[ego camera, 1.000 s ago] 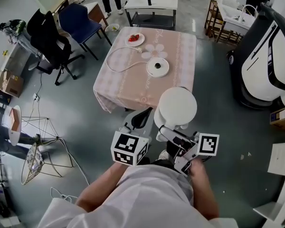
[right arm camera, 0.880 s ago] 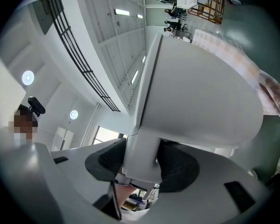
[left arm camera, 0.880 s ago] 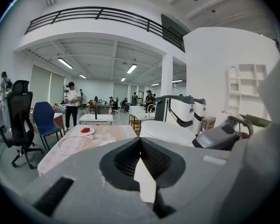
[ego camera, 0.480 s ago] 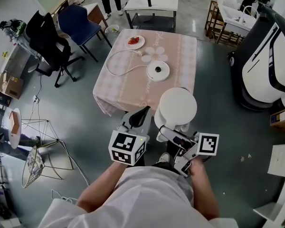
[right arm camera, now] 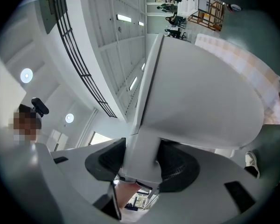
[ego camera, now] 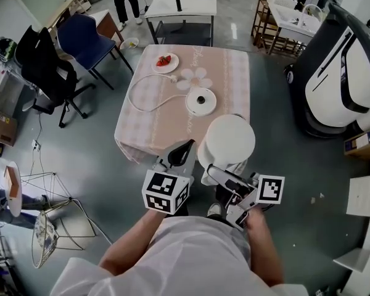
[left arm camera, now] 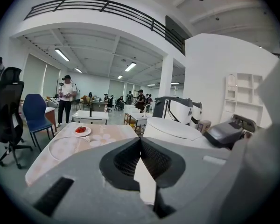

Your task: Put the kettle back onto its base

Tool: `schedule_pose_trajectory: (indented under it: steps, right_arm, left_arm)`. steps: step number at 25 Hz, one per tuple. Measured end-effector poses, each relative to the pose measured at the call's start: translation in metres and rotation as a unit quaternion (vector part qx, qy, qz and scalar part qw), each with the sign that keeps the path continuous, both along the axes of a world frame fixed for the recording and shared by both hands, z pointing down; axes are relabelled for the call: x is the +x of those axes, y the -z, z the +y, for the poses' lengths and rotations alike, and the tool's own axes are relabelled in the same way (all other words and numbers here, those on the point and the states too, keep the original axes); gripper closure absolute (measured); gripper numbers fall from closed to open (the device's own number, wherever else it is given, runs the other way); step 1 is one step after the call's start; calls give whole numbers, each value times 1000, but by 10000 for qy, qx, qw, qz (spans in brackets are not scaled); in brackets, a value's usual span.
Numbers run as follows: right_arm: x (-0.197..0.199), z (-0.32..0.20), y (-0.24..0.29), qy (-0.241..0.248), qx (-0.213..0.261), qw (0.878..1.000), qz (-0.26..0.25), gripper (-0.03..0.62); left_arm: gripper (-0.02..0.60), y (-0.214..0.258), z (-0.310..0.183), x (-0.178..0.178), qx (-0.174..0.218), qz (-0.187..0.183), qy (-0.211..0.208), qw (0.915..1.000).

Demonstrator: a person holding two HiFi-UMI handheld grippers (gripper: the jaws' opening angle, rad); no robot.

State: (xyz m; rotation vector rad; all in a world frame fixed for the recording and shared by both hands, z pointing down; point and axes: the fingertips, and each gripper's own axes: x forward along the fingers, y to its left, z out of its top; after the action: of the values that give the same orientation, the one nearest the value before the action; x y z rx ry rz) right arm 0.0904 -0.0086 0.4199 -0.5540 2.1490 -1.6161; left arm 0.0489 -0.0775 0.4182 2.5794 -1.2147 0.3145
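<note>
I carry a white kettle (ego camera: 227, 140) above the floor, just short of the table's near edge. My right gripper (ego camera: 213, 174) is shut on its handle; in the right gripper view the white handle (right arm camera: 141, 160) fills the gap between the dark pads, with the kettle body (right arm camera: 200, 97) above. The round white base (ego camera: 201, 102) lies on the pink-clothed table (ego camera: 228, 79), its cable (ego camera: 143, 94) looping to the left. My left gripper (ego camera: 186, 148) hangs beside the kettle, shut, pads (left arm camera: 151, 160) together with nothing between them. The kettle (left arm camera: 170, 129) shows to its right.
A plate of red fruit (ego camera: 164, 61) sits at the table's far left corner. A blue chair (ego camera: 80, 39) and a black chair (ego camera: 40, 57) stand to the left, a white-and-black machine (ego camera: 342, 73) to the right, and a white cart (ego camera: 179, 8) beyond the table.
The table and base have slid nearer in the head view, so I have moved closer to the table. Both grippers keep the same hold and place relative to me.
</note>
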Motion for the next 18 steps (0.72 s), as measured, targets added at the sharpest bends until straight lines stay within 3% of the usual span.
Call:
schedule_pose_trajectory:
  steps: [18]
  right_arm:
    - [-50,-91,16,-678,-20,9971,352,398]
  left_arm:
    - [576,4,-87,-43,-138,293,-828,9960]
